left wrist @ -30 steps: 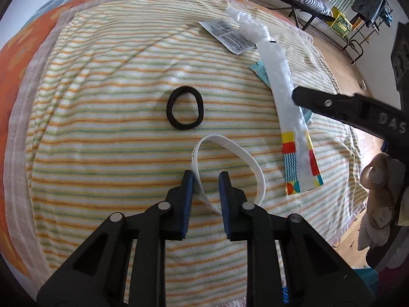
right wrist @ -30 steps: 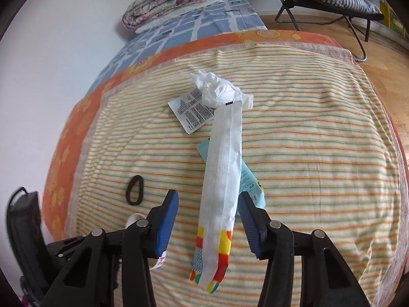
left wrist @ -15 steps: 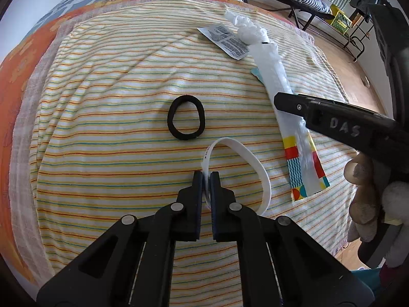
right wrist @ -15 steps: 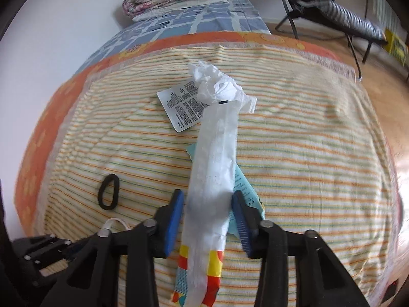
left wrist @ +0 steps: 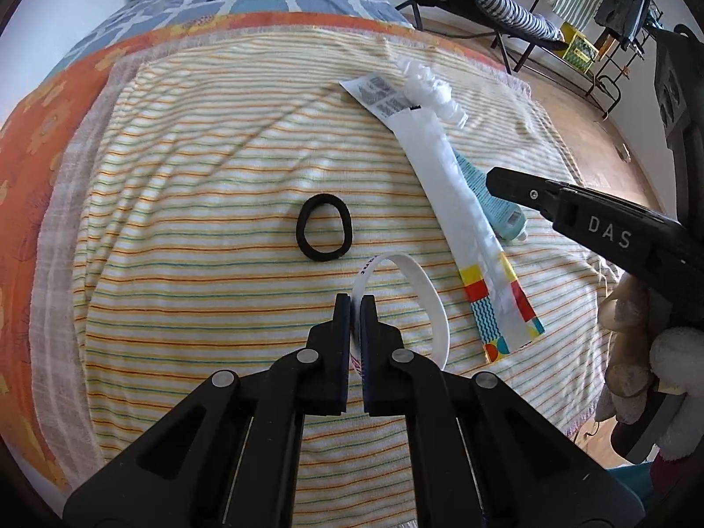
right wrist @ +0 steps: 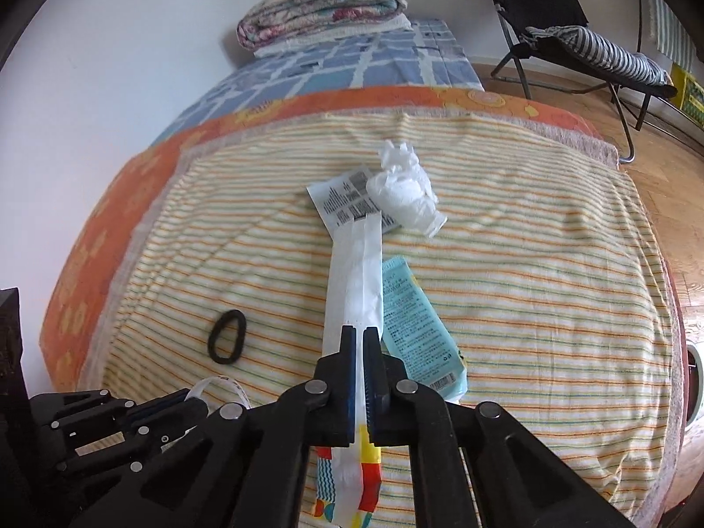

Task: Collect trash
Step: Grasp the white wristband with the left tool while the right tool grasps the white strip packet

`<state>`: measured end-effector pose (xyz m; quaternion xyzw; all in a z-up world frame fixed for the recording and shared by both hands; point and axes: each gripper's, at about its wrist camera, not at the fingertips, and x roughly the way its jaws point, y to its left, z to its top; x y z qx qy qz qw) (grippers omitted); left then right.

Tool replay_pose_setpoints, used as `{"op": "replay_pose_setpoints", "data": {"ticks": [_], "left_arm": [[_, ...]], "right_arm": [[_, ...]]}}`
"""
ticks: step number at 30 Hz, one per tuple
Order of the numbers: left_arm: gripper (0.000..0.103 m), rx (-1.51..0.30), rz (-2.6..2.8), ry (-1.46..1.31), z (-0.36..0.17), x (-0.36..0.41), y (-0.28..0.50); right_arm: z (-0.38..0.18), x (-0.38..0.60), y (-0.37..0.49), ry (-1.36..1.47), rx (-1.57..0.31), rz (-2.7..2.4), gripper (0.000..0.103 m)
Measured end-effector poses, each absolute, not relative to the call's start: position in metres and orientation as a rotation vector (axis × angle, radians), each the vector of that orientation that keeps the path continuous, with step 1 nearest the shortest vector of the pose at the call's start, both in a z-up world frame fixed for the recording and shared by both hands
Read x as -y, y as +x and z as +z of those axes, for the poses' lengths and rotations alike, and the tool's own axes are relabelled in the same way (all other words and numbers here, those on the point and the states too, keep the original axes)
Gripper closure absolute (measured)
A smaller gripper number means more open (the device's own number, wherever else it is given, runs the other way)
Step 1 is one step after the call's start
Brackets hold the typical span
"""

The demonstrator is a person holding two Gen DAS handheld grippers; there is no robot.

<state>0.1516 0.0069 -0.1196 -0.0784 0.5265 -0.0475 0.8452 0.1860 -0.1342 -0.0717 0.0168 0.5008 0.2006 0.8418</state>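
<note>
Two tools clamped, left tool [left wrist: 356,303] on looped white band [left wrist: 429,303], right tool [right wrist: 361,335] on long crinkly wrapper [right wrist: 355,281]

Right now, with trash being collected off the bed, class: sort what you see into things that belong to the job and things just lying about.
Part of the job:
- white band, shut in the left claw
- long white wrapper, shut in the right claw
- crumpled tissue
- printed label
- blue packet

Just lying about:
- black hair tie, probably
- folded quilt
- folding chair
- striped towel

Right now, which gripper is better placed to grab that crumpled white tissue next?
Neither is free: the left gripper pinches the white band, the right gripper the long wrapper. The right points straight at the tissue.
</note>
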Motion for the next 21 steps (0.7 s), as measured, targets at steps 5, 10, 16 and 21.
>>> {"op": "replay_pose_setpoints", "data": {"ticks": [5, 10, 16, 21], "left_arm": [[0.102, -1.108, -0.098, -0.159, -0.118, -0.006, 0.150], [0.101, -1.111, -0.084, -0.155, -0.119, -0.010, 0.148], [0.101, -1.109, -0.065, -0.170, -0.119, -0.023, 0.145], [0.101, -1.100, -0.068, -0.172, -0.115, -0.026, 0.141]], "right_arm": [[-0.070, 0.132, 0.187, 0.035, -1.068, 0.462, 0.100], [-0.085, 0.127, 0.189, 0.032, -1.122, 0.460, 0.046], [-0.111, 0.114, 0.188, -0.062, -1.178, 0.449, 0.072], [-0.099, 0.121, 0.181, -0.025, -1.141, 0.471, 0.090]]}}
